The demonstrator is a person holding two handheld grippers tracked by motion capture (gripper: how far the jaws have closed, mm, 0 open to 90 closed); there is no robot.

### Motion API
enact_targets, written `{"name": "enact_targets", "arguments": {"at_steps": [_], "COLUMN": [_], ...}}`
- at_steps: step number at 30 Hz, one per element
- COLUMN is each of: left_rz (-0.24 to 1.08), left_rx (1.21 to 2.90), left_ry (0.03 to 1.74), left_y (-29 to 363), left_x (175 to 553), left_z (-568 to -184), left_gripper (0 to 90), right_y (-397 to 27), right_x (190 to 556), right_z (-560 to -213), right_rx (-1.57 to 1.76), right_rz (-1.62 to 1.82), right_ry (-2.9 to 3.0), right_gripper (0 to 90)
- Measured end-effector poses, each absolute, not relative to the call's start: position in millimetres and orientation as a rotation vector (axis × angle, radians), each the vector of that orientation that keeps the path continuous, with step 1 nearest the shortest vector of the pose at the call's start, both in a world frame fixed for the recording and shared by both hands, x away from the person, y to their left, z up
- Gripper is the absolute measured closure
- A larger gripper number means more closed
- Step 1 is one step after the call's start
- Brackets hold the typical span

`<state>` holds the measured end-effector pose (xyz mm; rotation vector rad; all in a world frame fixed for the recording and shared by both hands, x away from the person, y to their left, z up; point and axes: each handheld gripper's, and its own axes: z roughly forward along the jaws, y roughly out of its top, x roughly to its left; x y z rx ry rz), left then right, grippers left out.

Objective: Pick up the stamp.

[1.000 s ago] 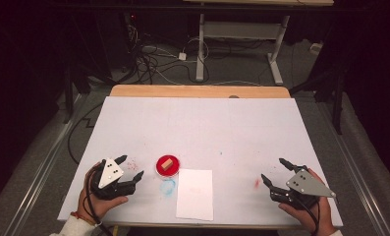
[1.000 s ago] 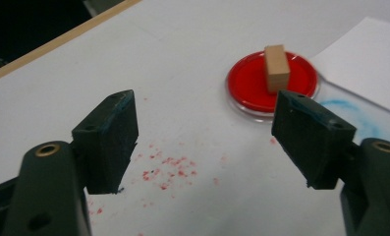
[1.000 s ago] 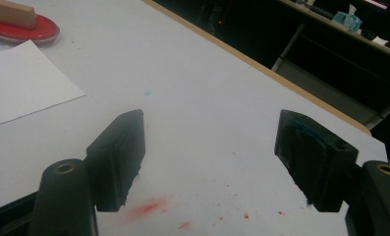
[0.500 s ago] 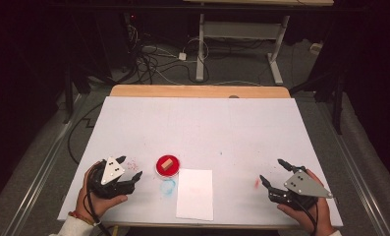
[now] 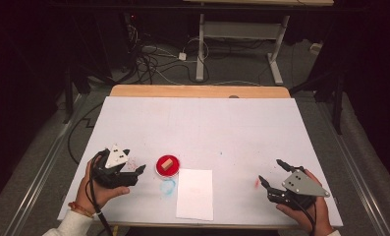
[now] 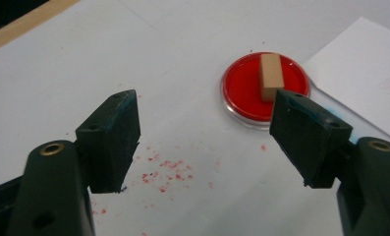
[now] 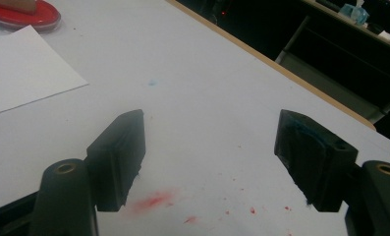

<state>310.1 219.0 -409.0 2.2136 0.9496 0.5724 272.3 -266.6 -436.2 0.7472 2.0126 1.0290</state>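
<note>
1. Dark floor strewn with cables surrounds a white-topped desk (image 5: 202, 128) with a pale wooden far edge.
2. Since a second ago the left hand-held gripper (image 5: 133, 169) has lifted a little and edged toward the round red ink pad in its clear dish (image 5: 167, 165); its jaws stand spread with nothing between them, in both the high view and the left gripper view (image 6: 202, 123).
3. That small advance suggests the reach for the small tan wooden block stamp (image 5: 167, 163) is only beginning; no contact is made.
4. Resting on the red pad, the stamp sits near the desk's front edge, at about 3 o'clock from the left hand-held gripper and just beside it.
5. Lying flat, the stamp's long axis runs roughly 1 to 7 o'clock in the high view; in the left gripper view (image 6: 271, 76) it points almost straight away from the camera, past the right-hand jaw.
6. A white rectangular sheet of paper (image 5: 196, 193) lies at 5 o'clock from the pad, touching a faint blue ring stain (image 5: 167, 186).
7. At the desk's front right, the right hand-held gripper (image 5: 271, 173) has kept its place, jaws spread and empty, above red ink smudges (image 7: 151, 200).
</note>
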Motion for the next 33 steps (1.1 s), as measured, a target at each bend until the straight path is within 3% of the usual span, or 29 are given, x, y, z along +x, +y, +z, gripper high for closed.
{"name": "enact_targets", "arguments": {"at_steps": [12, 15, 27, 33], "left_rz": [0.476, 0.416, 0.283, 0.244], "left_rx": [2.327, 2.346, 2.462, 2.500], "left_ry": [0.959, 0.959, 0.964, 0.965], "left_y": [183.4, 175.7, 144.4, 137.7], "left_x": [337.4, 344.9, 369.6, 375.7], "left_z": [-410.8, -409.2, -423.2, -429.6], "left_gripper": [31.6, 40.9, 45.3, 58.2], "right_y": [-266.5, -265.9, -265.6, -266.3], "right_x": [273.4, 273.6, 273.7, 273.8], "right_z": [-438.0, -439.0, -440.3, -440.6], "right_rx": [0.746, 0.741, 0.736, 0.736], "right_rz": [1.018, 1.007, 0.992, 0.988], "right_ry": [2.024, 2.031, 2.043, 2.046], "right_gripper": [27.9, 28.2, 28.5, 28.6]}}
